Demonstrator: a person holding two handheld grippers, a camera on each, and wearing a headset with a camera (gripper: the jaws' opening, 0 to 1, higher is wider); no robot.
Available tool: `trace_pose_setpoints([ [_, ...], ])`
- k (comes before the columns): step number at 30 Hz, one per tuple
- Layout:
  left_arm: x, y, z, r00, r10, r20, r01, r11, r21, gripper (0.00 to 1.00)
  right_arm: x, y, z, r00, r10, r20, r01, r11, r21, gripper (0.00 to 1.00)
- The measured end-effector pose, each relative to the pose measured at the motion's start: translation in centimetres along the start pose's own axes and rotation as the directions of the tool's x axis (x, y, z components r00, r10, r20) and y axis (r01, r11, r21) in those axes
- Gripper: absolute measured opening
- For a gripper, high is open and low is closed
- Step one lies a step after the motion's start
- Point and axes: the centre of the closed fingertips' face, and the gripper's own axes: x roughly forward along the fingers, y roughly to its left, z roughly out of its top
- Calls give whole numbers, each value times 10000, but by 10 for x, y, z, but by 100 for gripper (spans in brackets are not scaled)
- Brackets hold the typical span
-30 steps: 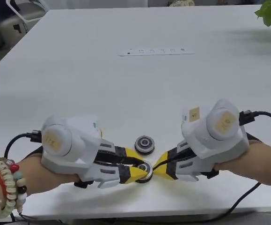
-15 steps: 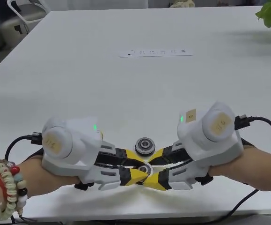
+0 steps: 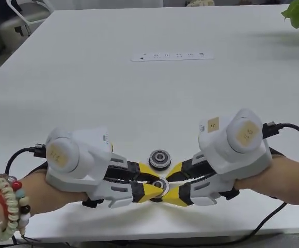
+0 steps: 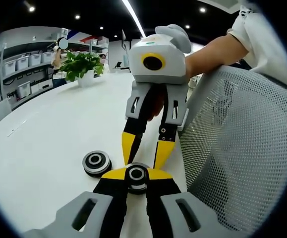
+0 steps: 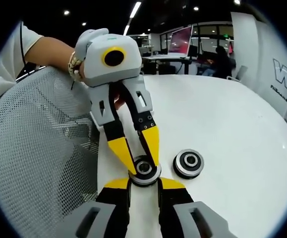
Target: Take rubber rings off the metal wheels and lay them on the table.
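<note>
My right gripper [image 3: 174, 182] has come in from the lower right of the head view. A second ago its yellow tips sat just beside the metal wheel [image 3: 160, 185]; now they straddle it, nose to nose with my left gripper [image 3: 150, 182], low in the middle of the frame. My left jaws are nearly closed and clamped on either side of the wheel, pinning it on the table [image 3: 139, 103]. My right jaws stand a little apart around its rim. Whether they have actually bitten the rubber ring [image 5: 156, 173] I cannot tell (the tips hide the contact). The ring is still on the wheel, so I'd judge the peel is only now being set up. A second wheel [image 3: 160, 158] lies just above, untouched, with its ring still on.
</note>
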Motion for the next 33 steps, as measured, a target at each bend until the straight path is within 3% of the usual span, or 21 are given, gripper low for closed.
trace_pose_setpoints([
  [2,0,0,0,10000,3,-1,-3,10000,-15,8,-2,-1,-5,9997,-49,-246,42,9997,-250,11],
  [3,-1,1,0,10000,22,5,-22,10000,-17,8,-4,-2,-7,9995,-72,-319,60,9993,-363,3],
  [4,-1,1,0,10000,12,35,-12,10000,-83,8,-2,-1,-7,9999,-93,-113,94,9999,129,0],
  [8,-1,0,0,10000,32,17,-32,10000,-38,8,-1,-2,-7,9996,-159,-217,158,9998,-73,0],
  [10,-1,0,0,10000,42,21,-42,10000,-39,8,-1,-3,-8,9997,-143,-184,149,9995,289,0],
  [14,-1,0,0,10000,86,38,-86,10000,-29,8,-4,-2,-5,9999,59,-136,-56,9998,211,9],
  [17,-1,0,0,9998,109,195,-106,9999,-134,8,-11,-8,-10,10000,35,-76,-34,9999,156,10],
  [22,-1,0,0,9990,125,429,-114,9996,-259,8,-18,-11,-4,9969,64,782,-96,9991,410,13],
  [33,-2,0,0,9941,-234,1060,262,9993,-250,8,-7,-7,3,9879,537,1457,-550,9985,51,20],
])
